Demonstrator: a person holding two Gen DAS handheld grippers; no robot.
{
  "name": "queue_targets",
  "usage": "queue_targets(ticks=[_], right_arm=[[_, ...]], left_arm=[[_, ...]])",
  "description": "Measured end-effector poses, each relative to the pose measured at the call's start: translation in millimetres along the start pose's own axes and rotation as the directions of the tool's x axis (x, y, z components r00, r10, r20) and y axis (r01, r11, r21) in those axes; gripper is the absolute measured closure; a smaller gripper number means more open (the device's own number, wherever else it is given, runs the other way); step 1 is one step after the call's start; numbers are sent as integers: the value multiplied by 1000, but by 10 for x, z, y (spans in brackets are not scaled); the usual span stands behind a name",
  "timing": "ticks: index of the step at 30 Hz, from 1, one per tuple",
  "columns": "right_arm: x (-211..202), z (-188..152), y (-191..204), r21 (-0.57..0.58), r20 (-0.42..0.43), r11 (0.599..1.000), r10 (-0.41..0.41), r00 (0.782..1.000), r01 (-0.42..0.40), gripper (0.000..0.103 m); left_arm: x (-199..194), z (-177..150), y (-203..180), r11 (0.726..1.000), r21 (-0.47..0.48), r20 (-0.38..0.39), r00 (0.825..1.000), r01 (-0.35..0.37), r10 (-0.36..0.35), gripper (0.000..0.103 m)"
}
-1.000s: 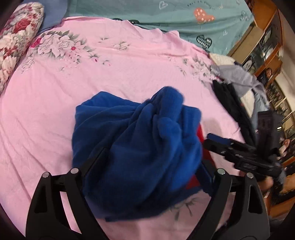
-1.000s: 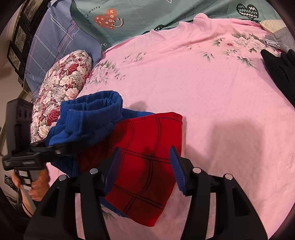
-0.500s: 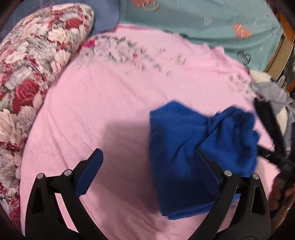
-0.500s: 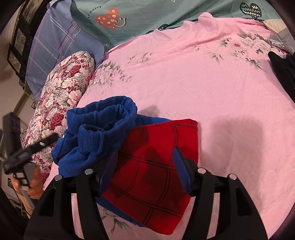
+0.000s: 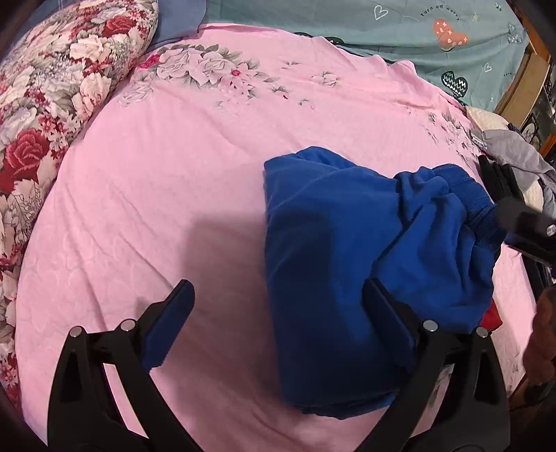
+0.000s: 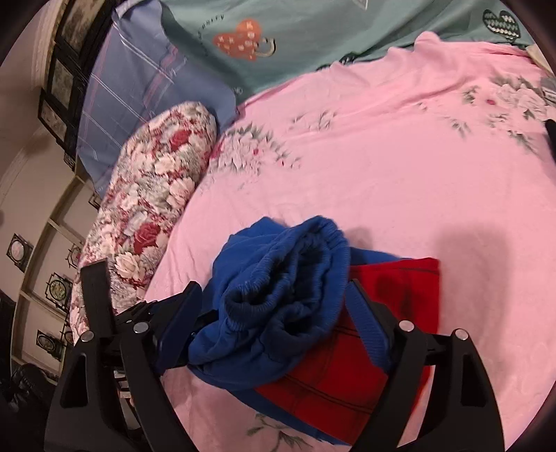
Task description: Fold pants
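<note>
Pants (image 5: 351, 250), blue with a red panel, lie bunched on the pink sheet (image 5: 194, 146). In the left wrist view the left gripper (image 5: 278, 306) has its jaws spread wide and grasps nothing: the left finger hangs over bare sheet, while the right finger sits over the near edge of the blue heap, so most of the cloth lies ahead and to the right of the gap. Whether that finger touches the fabric, I cannot tell. Beyond the heap, at the far right of that view, the other tool shows dark and blurred against the ribbed waistband. In the right wrist view the right gripper (image 6: 274, 306) also stands spread, and the pants (image 6: 278, 295) fill the gap between its fingers, the waistband piled high there and the red panel (image 6: 392, 306) spilling out past the right finger. The jaws are not closed on the cloth. A floral pillow (image 6: 156, 194) lies ahead and left of these jaws, with a teal cover (image 6: 312, 31) further back.
</note>
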State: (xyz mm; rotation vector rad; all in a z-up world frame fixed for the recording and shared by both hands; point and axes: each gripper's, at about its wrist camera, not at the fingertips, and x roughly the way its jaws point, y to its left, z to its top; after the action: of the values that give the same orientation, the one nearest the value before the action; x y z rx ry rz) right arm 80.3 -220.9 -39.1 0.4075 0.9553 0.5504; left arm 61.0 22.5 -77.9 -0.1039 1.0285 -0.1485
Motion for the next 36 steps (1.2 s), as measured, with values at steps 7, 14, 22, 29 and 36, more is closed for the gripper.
queue_targets(ticks=[7, 14, 22, 29, 36], right_arm=[[561, -76, 51, -55, -159, 996, -85, 984, 77, 45], [-131, -139, 208, -115, 43, 993, 36, 998, -31, 75], [-614, -261, 38, -130, 127, 992, 13, 992, 3, 75], [-165, -345, -613, 66, -38, 983, -171, 985, 173, 50], [-506, -373, -652, 85, -20, 994, -65, 998, 67, 50]], left_arm=[[56, 0, 102, 996, -71, -45, 997, 56, -59, 4], [-248, 89, 162, 982, -117, 17, 989, 150, -149, 4], [-60, 82, -23, 986, -67, -12, 988, 154, -155, 2], [180, 22, -94, 982, -74, -73, 981, 174, -179, 2], [52, 42, 12, 983, -87, -57, 985, 160, -166, 2]])
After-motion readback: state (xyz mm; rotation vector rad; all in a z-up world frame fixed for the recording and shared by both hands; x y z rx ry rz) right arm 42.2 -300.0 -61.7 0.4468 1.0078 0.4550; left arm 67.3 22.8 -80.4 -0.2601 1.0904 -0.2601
